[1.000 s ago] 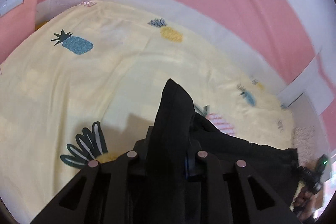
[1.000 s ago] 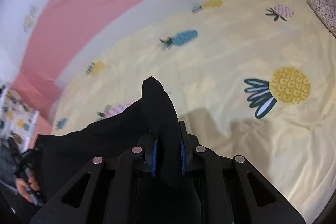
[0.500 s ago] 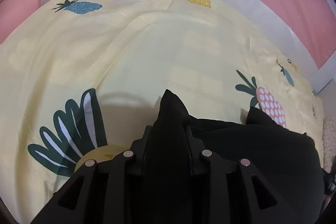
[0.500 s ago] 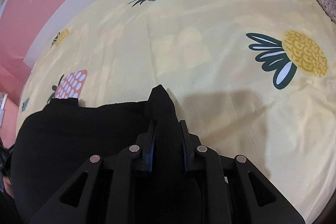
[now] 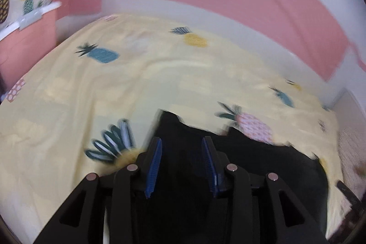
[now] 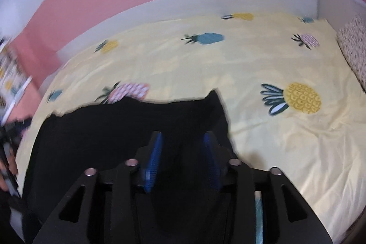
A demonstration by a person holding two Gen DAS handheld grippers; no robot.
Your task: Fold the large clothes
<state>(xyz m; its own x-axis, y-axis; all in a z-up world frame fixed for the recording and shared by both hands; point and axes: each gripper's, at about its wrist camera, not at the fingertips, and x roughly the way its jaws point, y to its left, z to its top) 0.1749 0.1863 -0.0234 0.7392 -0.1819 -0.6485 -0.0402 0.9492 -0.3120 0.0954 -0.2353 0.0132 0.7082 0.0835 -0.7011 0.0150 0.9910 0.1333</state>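
The left gripper (image 5: 181, 160) stands wide, its blue-padded fingers (image 5: 153, 166) apart above the black fabric garment (image 5: 263, 166), gripping nothing. The right gripper (image 6: 183, 160) is likewise spread wide. The garment (image 6: 128, 127) lies flat on the yellow pineapple-print bedsheet (image 6: 251, 65), its far corner at 12 o'clock of each gripper

**Black garment lying flat**

The black garment (image 6: 128, 129) lies spread on the yellow pineapple sheet (image 6: 286, 152), at the near side. Its far edge runs nearly straight, with one small corner (image 6: 215, 95) pointing up at the right end.
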